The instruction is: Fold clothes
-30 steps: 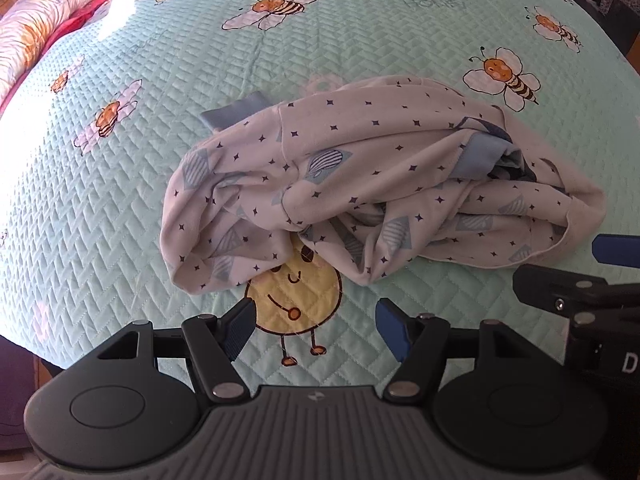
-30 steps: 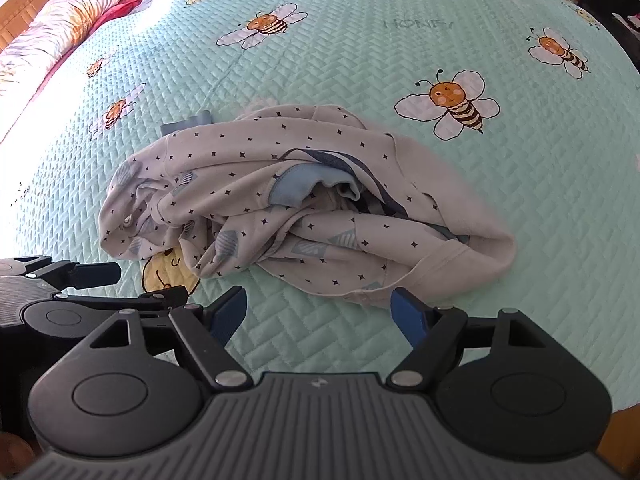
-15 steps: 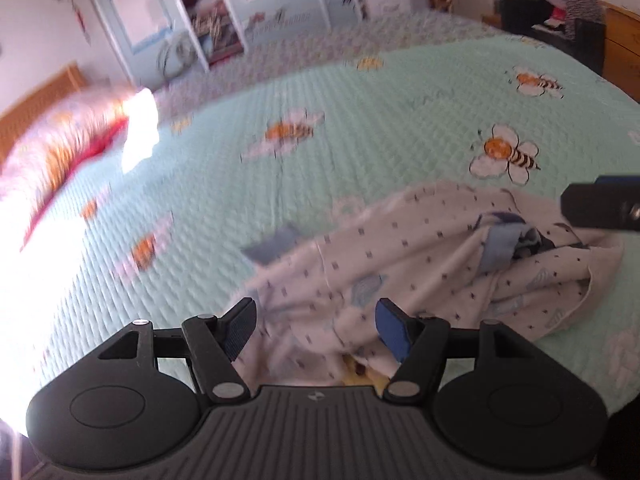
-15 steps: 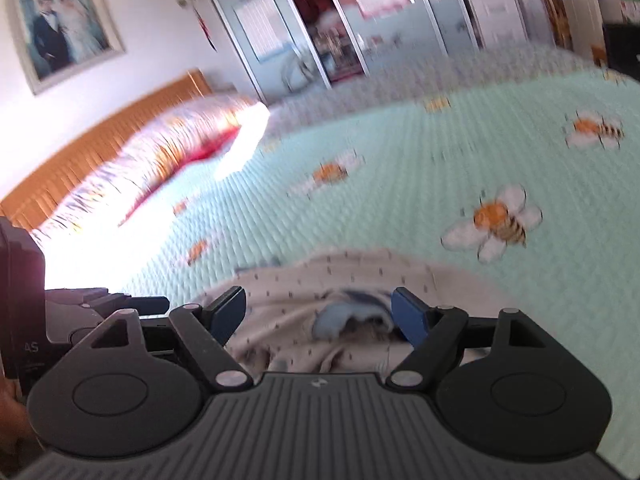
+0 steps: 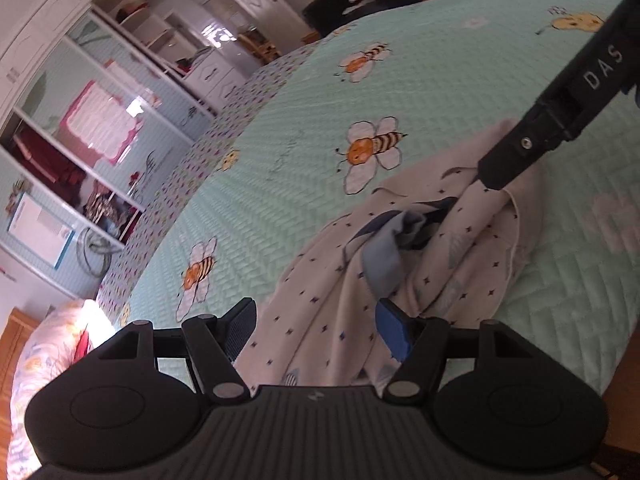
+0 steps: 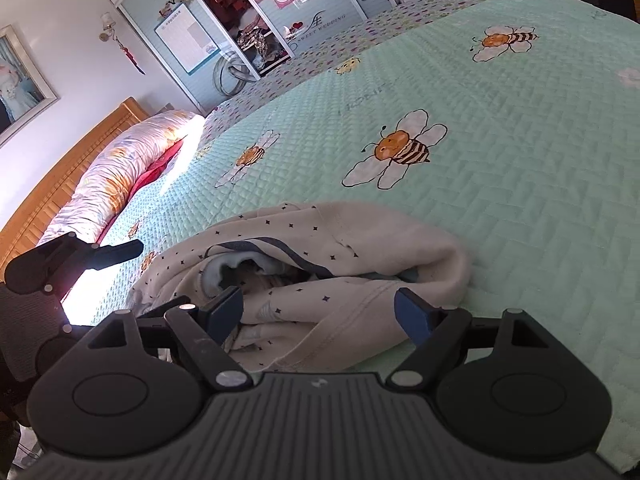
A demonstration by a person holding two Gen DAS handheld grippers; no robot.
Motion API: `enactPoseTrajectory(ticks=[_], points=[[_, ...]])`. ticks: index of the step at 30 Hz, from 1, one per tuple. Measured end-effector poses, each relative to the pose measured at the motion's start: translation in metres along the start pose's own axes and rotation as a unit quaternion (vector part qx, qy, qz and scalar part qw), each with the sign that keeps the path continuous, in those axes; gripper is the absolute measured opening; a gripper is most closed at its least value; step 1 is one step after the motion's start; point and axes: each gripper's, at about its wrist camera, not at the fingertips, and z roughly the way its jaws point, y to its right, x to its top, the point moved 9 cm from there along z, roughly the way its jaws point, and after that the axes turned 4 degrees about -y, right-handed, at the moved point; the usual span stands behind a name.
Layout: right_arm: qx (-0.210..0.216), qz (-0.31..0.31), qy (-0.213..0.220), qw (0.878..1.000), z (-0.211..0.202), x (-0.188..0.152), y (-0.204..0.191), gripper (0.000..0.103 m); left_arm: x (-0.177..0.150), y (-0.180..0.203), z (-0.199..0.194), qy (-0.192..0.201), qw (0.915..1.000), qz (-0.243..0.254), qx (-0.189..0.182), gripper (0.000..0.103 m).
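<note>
Bee quilt [image 6: 520, 184]; crumpled garment [image 6: 320, 280]; headboard [image 6: 60, 184] right view only.

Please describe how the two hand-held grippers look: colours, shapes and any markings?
Both are black. The left gripper and right gripper each have a ribbed body, two round discs, angled linkage arms with silver pins, and blue finger pads. White letters "DAS" mark the right gripper's side.

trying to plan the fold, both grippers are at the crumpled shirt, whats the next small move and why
Probably close the right gripper on the hem fold of the garment between its open fingers. The garment is a crumpled heap on the quilt, and the left gripper is open too, so nothing is gripped yet to spread it flat.
</note>
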Motion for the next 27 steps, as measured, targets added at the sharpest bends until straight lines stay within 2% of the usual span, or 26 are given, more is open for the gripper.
enactPoseTrajectory(ticks=[5,7,9,11,13,15,18,22,27], points=[[-0.005,0.007,0.004,1.000,-0.003,0.002,0.008,0.083,-0.001,0.014,0.018,-0.030,0.9986,0.038,-0.022,0.066],[-0.005,0.011,0.006,1.000,-0.005,0.003,0.011,0.083,-0.003,0.013,0.019,-0.035,0.9984,0.029,-0.034,0.051],[-0.005,0.016,0.009,1.000,-0.007,0.002,0.014,0.083,-0.002,0.010,0.020,-0.038,0.9979,0.003,-0.052,0.027],[-0.006,0.020,0.009,1.000,-0.007,0.000,0.016,0.083,-0.001,0.003,0.019,-0.034,0.9959,-0.040,-0.074,0.013],[-0.006,0.024,0.008,1.000,-0.007,-0.003,0.018,0.083,0.002,-0.007,0.018,-0.027,0.9923,-0.082,-0.089,0.009],[-0.007,0.025,0.007,1.000,-0.008,-0.006,0.019,0.083,0.014,-0.020,0.009,-0.001,0.9886,-0.123,-0.087,0.008],[-0.008,0.023,0.005,1.000,-0.009,-0.010,0.020,0.083,0.030,-0.059,-0.010,0.040,0.9762,-0.202,-0.068,0.007],[-0.007,0.018,0.005,1.000,-0.009,-0.010,0.021,0.083,0.027,-0.121,-0.043,0.082,0.9419,-0.323,-0.040,0.007],[0.001,-0.036,0.015,0.999,-0.006,-0.001,0.002,0.083,0.010,-0.140,-0.072,0.094,0.9218,-0.375,-0.032,0.007]])
